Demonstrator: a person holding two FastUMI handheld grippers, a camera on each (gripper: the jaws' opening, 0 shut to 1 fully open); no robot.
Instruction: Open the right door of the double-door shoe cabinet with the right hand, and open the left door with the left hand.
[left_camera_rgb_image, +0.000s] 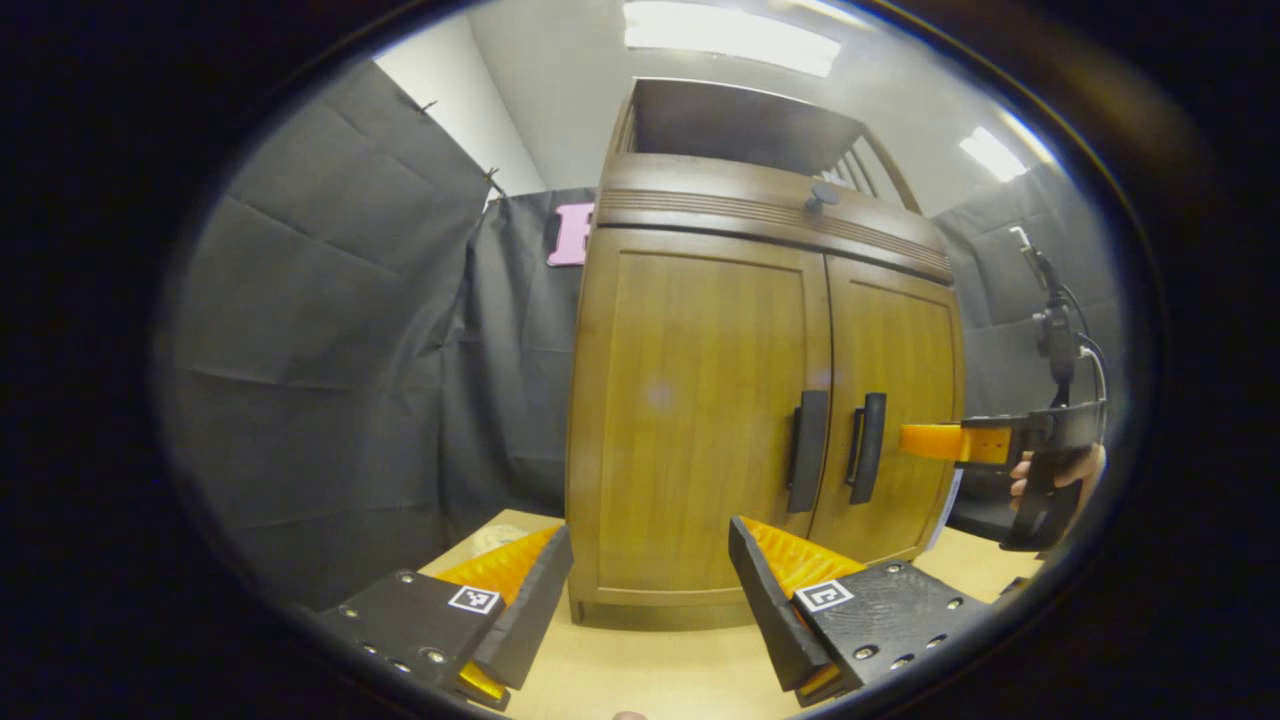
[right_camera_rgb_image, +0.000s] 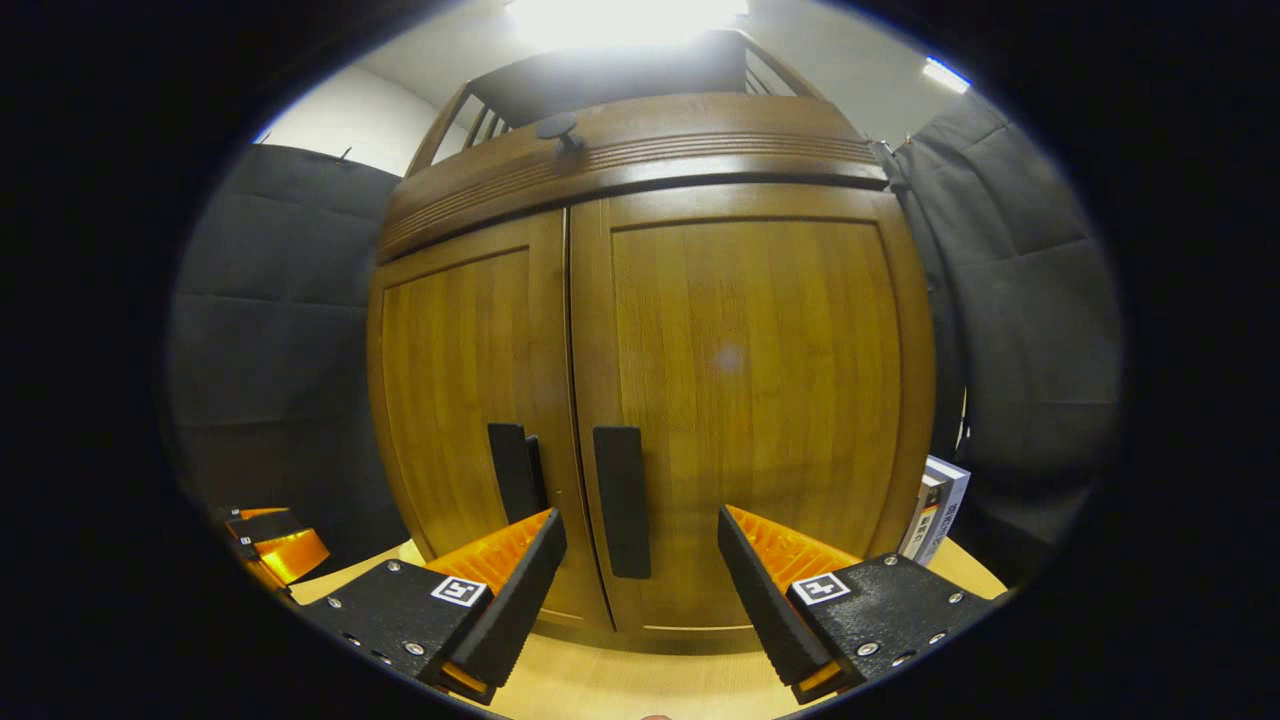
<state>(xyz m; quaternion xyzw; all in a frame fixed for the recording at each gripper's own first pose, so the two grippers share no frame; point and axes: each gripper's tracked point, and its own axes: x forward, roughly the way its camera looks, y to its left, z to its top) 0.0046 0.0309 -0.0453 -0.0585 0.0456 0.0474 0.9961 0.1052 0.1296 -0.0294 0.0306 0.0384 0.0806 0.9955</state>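
Brown wood-grain shoe cabinet (right_camera_rgb_image: 740, 380) (black door handles (right_camera_rgb_image: 621, 500)).

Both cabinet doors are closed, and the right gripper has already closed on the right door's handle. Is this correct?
Not quite. Both doors are closed, but the right gripper is open: in the right gripper view its fingers stand apart in front of the right door's handle, not touching it.

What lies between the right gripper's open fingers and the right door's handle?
Nothing: in the right gripper view, the right gripper faces the right door's handle across a bare stretch of tabletop, both doors shut.
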